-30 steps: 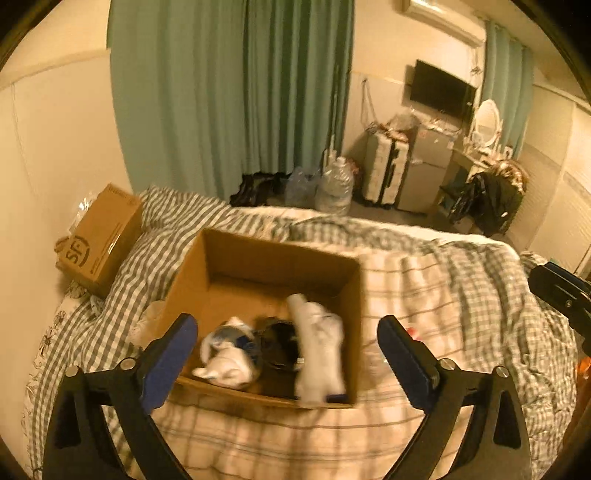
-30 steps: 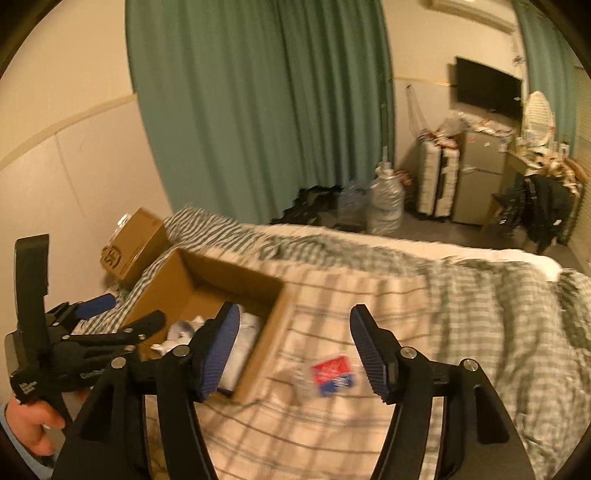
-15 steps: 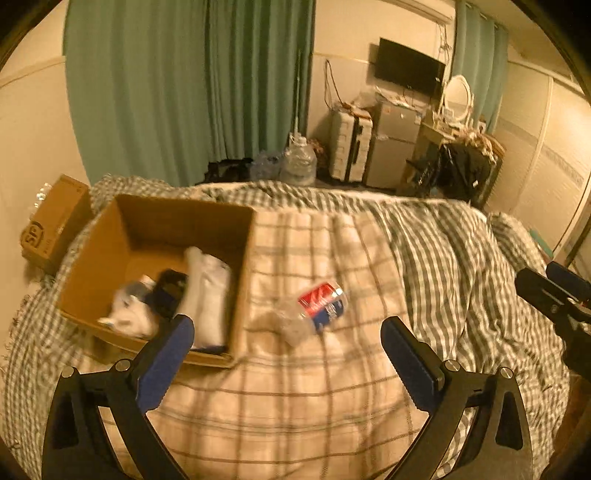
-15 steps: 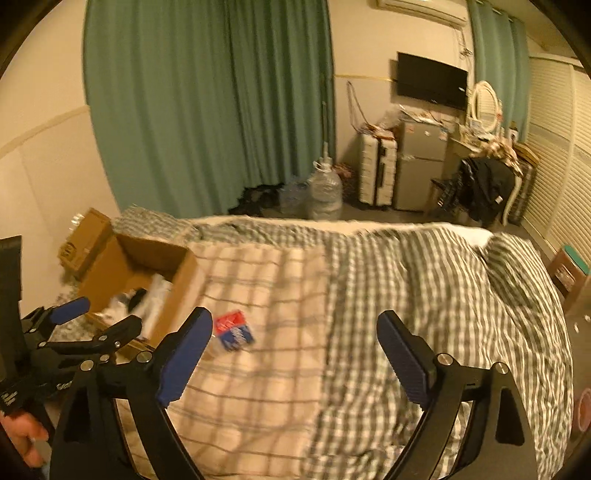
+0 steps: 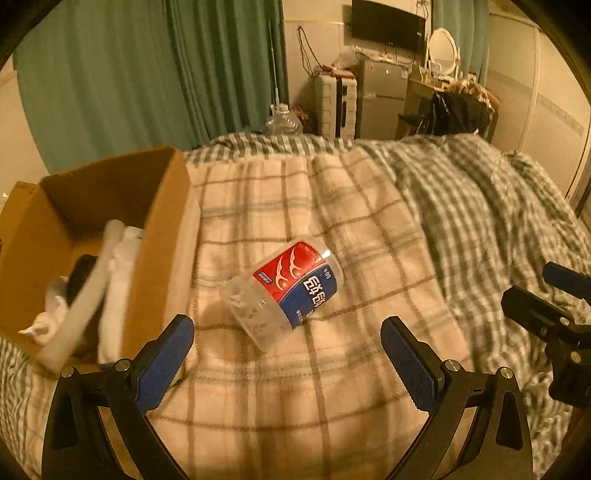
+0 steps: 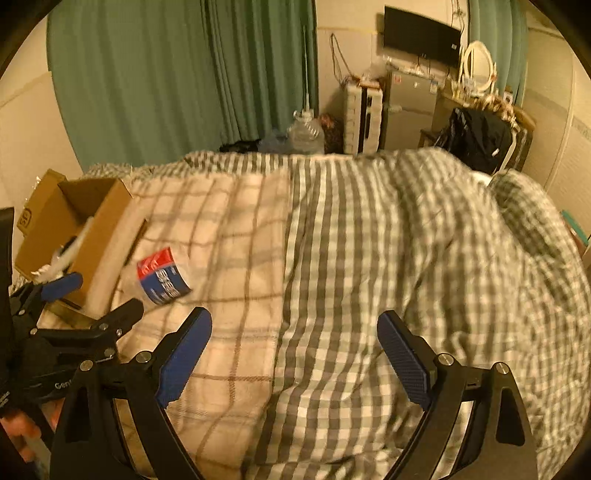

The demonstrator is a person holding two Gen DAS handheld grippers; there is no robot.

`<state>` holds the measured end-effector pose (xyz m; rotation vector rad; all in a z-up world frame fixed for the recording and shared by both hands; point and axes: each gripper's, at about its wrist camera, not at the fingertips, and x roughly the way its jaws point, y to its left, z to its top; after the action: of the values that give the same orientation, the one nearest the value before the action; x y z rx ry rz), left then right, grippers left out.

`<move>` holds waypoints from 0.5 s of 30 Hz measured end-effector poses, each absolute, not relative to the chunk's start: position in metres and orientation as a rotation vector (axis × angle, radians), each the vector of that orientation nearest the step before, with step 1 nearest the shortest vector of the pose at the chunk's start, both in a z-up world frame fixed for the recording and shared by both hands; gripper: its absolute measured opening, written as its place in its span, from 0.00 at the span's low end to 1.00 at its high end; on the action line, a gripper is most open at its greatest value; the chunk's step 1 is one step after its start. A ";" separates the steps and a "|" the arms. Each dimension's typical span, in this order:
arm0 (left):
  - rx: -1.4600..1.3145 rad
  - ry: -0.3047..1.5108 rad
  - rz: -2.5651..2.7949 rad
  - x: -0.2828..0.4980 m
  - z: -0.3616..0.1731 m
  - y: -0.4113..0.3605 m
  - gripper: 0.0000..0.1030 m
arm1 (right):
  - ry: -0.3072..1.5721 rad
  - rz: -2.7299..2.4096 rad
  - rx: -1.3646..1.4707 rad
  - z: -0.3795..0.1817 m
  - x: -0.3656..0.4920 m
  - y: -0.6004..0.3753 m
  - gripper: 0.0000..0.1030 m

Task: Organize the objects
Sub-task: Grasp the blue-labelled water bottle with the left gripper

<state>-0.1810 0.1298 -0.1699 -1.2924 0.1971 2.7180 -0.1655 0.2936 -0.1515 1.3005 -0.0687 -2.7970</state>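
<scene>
Swings closer, left hand-held gripper (image 5: 284, 350) wide open, empty, above clear jar (image 5: 282, 290) right of cardboard box (image 5: 92, 221); right hand-held gripper (image 6: 293, 350) likewise.

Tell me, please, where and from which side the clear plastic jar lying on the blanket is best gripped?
Probably across the labelled middle of the jar, from above. It lies on its side, open to the left gripper, whose jaws stand wide apart; its round wall gives two opposite faces.

Warm dim light fills a bedroom where a checked bed (image 6: 369, 240) faces green curtains (image 6: 177, 74), with a wall television (image 6: 421, 35), small fridge (image 6: 410, 107), round mirror (image 6: 476, 61) and white suitcase (image 6: 364, 114) beyond.
</scene>
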 end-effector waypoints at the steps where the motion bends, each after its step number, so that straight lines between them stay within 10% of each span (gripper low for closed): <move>1: -1.306 0.208 2.713 -0.185 -0.177 0.131 1.00 | -0.077 -2.783 1.319 -0.158 -0.169 0.293 0.89; 15: -1.215 0.531 2.747 -0.218 -0.199 0.159 1.00 | -0.108 -2.695 1.492 -0.206 -0.213 0.297 0.89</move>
<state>-0.2182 0.1587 -0.1990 -1.2145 0.5315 2.7472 -0.2132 0.2975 -0.2060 1.4916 -0.1077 -2.6952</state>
